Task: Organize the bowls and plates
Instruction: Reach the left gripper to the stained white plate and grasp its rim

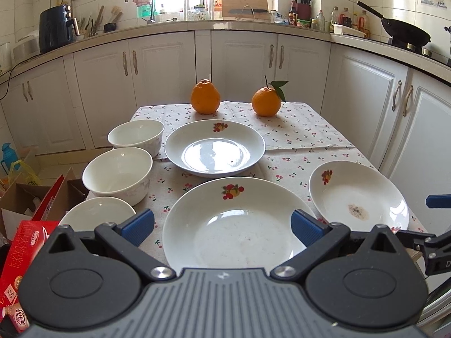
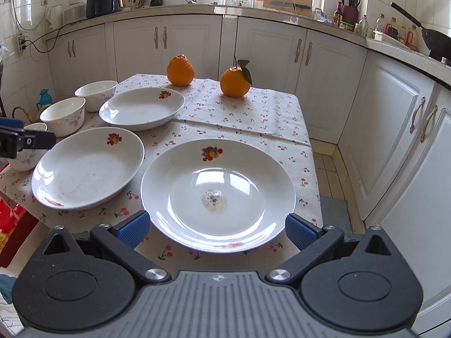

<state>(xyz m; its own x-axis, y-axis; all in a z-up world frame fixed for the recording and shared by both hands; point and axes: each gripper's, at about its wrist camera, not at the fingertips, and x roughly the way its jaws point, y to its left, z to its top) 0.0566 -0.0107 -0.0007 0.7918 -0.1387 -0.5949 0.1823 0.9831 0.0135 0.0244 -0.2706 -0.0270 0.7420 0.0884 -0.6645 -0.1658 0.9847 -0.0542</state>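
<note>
Left tool (image 1: 222, 226) spread wide over the near plate (image 1: 234, 222). Right tool (image 2: 218, 229) spread wide over the stained plate (image 2: 218, 194). Both hold nothing.

Table (image 2: 282, 129) carries three plates (image 2: 218, 194), seemingly three bowls (image 2: 63, 115), two oranges (image 2: 180, 70).

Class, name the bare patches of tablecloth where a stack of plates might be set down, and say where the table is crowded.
Free: the cloth right of the far plate, between the leafed orange and the stained plate. Also a narrower strip between the two oranges. Crowded: the left side, where bowls and the near-left plate sit close together.
</note>
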